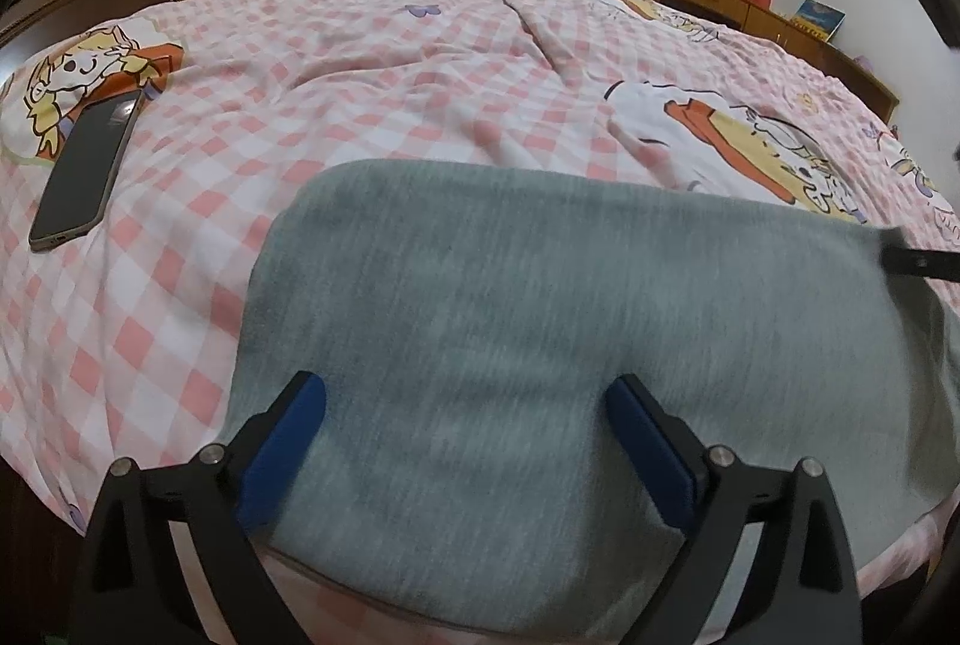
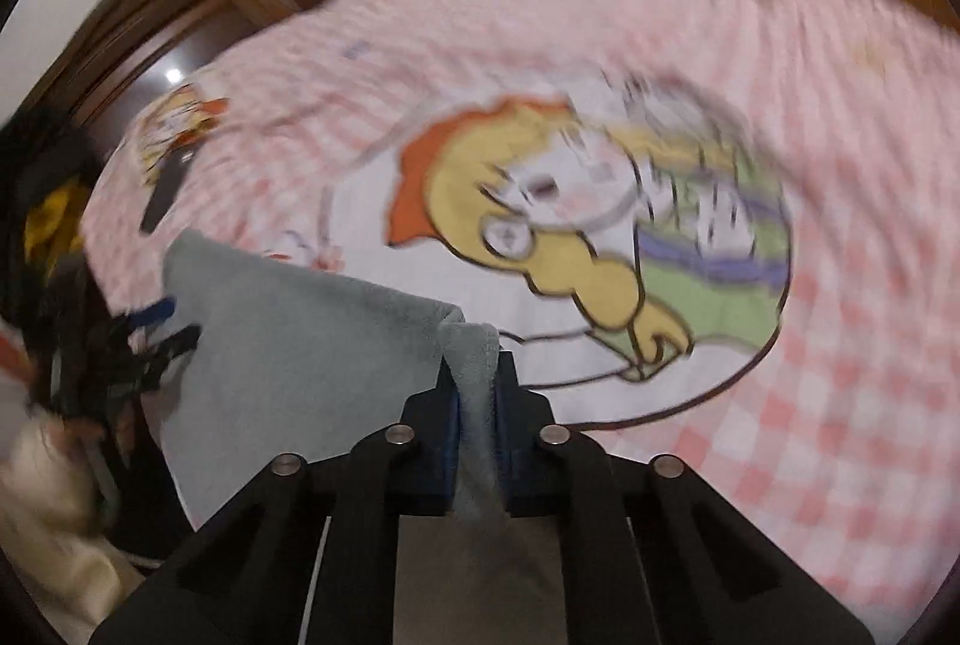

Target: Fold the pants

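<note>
Pants (image 1: 540, 345) grey, folded flat on bedspread (image 1: 360, 75)

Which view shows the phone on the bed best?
The left wrist view: the phone lies sharp and whole on the checked bedspread, left of the grey pants. The right wrist view shows it only as a small, blurred dark strip.

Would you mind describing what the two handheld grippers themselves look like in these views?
Both match: the left gripper and right gripper have matte black angular linkage arms joined by round silver pins, with flat blue pads lining the inner fingers. No cables, markings or sleeves show clearly.
</note>
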Motion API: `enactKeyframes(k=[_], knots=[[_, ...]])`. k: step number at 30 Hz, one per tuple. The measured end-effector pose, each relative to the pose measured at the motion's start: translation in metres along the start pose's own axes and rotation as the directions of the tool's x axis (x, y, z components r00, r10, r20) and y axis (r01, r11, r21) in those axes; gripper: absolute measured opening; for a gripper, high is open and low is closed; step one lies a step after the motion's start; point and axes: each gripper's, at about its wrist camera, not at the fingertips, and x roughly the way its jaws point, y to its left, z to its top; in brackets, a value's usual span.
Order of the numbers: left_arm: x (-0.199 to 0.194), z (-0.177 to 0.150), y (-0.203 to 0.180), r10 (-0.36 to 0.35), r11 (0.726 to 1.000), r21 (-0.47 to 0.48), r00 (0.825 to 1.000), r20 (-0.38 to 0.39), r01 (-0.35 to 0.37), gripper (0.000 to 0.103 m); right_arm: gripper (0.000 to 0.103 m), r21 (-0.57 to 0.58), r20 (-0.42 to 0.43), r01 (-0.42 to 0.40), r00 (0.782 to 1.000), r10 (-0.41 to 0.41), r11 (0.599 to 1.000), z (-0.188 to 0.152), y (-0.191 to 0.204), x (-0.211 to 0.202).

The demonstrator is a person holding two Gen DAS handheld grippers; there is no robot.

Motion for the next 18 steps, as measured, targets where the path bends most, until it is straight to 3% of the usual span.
enactKeyframes(k=[3, 6, 9, 12, 18], knots=[[0.000, -0.001, 0.000, 0.008, 1.000, 0.002, 1.000, 0.008, -0.008, 0.099, 0.009, -0.064, 0.038, 0.070, 0.997, -0.067, 0.996, 0.003, 0.007, -0.004], [0.002, -0.001, -0.002, 0.019, 1.000, 0.005, 1.000, 0.010, -0.019, 0.101, 0.009, -0.056, -0.008, 0.109, 0.994, -0.109, 0.992, 0.011, -0.001, 0.022], [0.002, -0.001, -0.003, 0.014, 1.000, 0.005, 1.000, 0.010, -0.014, 0.101, 0.011, 0.014, -0.048, 0.103, 0.994, -0.102, 0.995, 0.008, -0.020, 0.045], [0.003, -0.002, -0.002, 0.011, 1.000, 0.004, 1.000, 0.011, -0.011, 0.102, 0.014, 0.112, -0.009, 0.112, 0.994, -0.112, 0.987, 0.008, -0.035, 0.052], [0.003, 0.000, 0.002, -0.016, 1.000, 0.006, 1.000, 0.002, 0.016, 0.103, 0.015, 0.188, -0.004, 0.258, 0.965, -0.262, 0.948, 0.018, -0.038, 0.040]])
